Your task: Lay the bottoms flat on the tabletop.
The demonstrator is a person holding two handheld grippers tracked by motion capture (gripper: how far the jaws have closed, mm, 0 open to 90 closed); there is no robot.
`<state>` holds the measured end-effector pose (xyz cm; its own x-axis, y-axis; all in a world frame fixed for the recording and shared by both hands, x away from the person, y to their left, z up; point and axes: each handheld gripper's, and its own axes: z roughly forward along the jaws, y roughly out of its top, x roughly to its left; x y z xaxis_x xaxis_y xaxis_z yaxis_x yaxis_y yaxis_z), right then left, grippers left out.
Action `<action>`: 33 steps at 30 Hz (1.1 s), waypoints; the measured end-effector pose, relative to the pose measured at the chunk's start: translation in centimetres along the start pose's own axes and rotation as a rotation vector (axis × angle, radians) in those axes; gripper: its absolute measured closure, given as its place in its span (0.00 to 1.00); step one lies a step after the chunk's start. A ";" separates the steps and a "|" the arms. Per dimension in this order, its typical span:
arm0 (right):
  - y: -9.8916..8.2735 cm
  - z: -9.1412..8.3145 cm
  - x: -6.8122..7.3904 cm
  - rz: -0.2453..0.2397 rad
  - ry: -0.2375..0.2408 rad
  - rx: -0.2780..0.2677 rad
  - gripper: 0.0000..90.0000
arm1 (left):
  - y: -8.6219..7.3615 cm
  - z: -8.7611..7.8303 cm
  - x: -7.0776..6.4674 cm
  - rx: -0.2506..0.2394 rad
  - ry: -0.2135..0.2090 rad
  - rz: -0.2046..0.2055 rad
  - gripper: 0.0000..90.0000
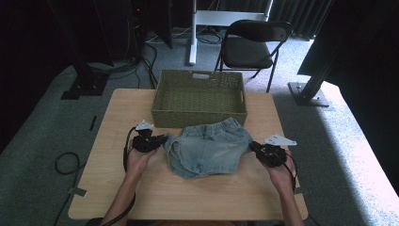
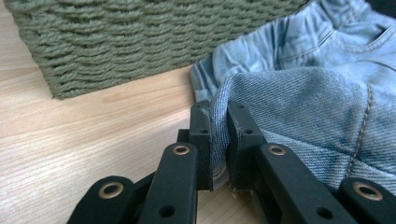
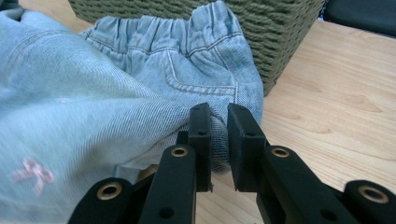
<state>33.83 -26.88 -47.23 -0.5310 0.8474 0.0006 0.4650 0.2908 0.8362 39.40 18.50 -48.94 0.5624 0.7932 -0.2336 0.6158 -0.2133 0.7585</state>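
Both grippers are clamped on the shorts, one at each side. From the high view I see my left gripper [image 1: 160,140] at the left edge of the shorts [image 1: 209,148] and my right gripper [image 1: 254,147] at their right edge, with the denim lying bunched on the table [image 1: 117,183] between them.

Looking along the left gripper [image 2: 219,116], I have a fold of denim running down between the two black jaws, and the pads press it from both sides. The rest of the shorts [image 2: 317,102] spreads off to the right of those jaws. Just beyond and to the left of them stands the woven basket [image 2: 121,42], its near wall resting on the wood, with a strip of bare table [image 2: 70,149] in front of it.

Looking along the right gripper [image 3: 217,119], I see the same kind of hold: a bunched hem sits pinched between the jaws. The shorts [image 3: 93,107] lie to the left of these jaws, elastic waistband up against the basket [image 3: 275,32] straight ahead. A small pink bow [image 3: 33,171] shows on the denim low at the left. Bare table [image 3: 336,107] stretches away to the right of the jaws.

In the high view the basket [image 1: 200,96] lies beyond both grippers, its near wall touching the waistband.
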 end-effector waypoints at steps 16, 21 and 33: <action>-0.2 1.3 0.5 -0.019 0.004 0.042 0.90 | -0.5 -3.3 -0.6 -0.031 0.057 0.074 0.64; -0.1 1.4 0.6 -0.025 0.005 0.044 0.89 | -1.4 -4.7 -0.5 -0.031 0.091 0.046 0.63; -0.1 1.6 0.8 -0.029 0.005 0.043 0.89 | -5.3 -4.5 -2.0 0.033 0.024 0.049 0.49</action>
<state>34.49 -25.47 -48.17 -0.5480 0.8362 -0.0211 0.4791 0.3345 0.8115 32.48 20.60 -49.75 0.5787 0.7951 -0.1816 0.6060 -0.2701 0.7482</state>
